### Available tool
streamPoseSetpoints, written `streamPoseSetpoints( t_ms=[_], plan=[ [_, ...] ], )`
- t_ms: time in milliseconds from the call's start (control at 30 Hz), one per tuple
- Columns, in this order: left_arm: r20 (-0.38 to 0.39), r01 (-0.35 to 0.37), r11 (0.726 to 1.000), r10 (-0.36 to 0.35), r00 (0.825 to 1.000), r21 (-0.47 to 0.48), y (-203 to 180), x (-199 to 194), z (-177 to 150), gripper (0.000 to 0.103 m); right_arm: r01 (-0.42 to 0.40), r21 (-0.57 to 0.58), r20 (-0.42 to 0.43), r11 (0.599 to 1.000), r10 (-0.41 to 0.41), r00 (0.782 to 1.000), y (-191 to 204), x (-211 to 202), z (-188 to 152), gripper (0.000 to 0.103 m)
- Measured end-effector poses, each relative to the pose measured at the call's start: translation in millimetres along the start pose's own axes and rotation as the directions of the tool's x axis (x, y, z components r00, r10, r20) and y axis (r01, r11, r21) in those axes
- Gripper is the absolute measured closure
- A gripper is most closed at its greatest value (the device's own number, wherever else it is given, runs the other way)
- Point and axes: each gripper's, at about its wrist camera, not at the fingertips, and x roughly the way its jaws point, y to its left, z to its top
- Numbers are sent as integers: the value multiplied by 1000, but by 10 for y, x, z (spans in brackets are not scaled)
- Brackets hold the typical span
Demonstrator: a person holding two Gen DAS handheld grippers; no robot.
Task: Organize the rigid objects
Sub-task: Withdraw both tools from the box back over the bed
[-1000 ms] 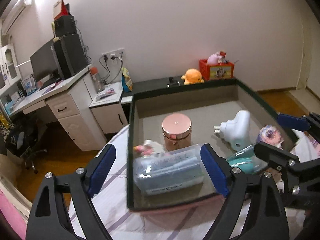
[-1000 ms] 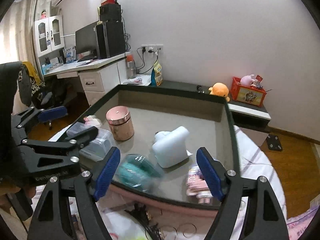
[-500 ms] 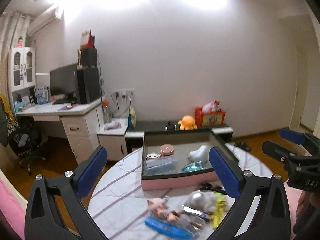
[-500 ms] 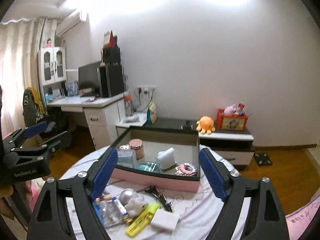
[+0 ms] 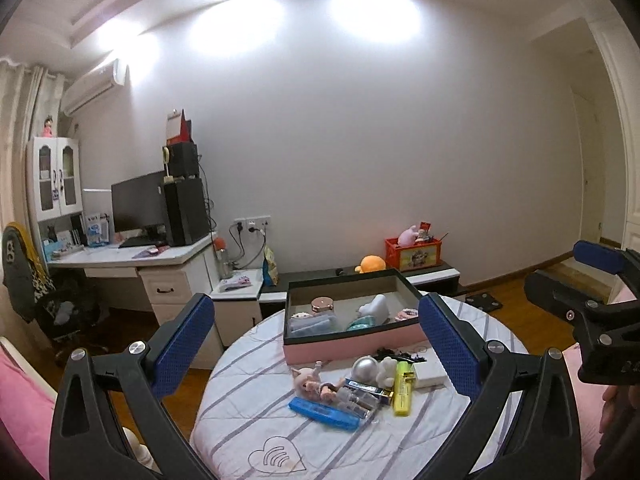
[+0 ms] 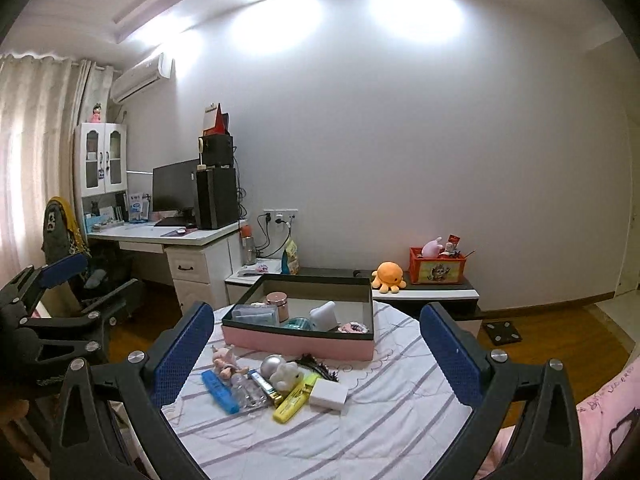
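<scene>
A pink box with a dark rim stands at the far side of a round table under a striped cloth. It holds a rose-gold jar, a white gadget and a clear case. In front of it lies a loose pile: a doll, a silver ball, a yellow highlighter, a blue pen and a white block. My left gripper hangs open well short of the pile. The right gripper has its jaws opening, with nothing between them.
A desk with a monitor and a chair stand at the left. Behind the table, a low cabinet carries an orange plush and a red crate. Pink bedding lies at the near edges.
Both grippers have pulled back and up from just over the box, so the whole table and the loose pile now show. Both pairs of jaws have spread wider.
</scene>
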Motion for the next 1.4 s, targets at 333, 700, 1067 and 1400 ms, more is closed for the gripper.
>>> streamPoseSetpoints(
  t_ms=[333,700,1067,1400],
  plan=[
    [30,-8,1000,8,1000,-6,15,-241,18,0,11,-16,23,1000,-11,1000,57,-258,-28,0],
    [-7,-11,1000,11,1000,-10,66,-118,-44,0,9,-26,5,1000,-9,1000,75,-218,-75,0],
    [-175,-25,998,15,985,-53,297,447,-483,0,49,-3,-165,999,-49,985,-124,334,-445,0],
    [-453,20,998,-44,890,-57,283,1282,-1325,0,83,17,-436,996,-67,898,-354,1166,-1187,0]
  ],
)
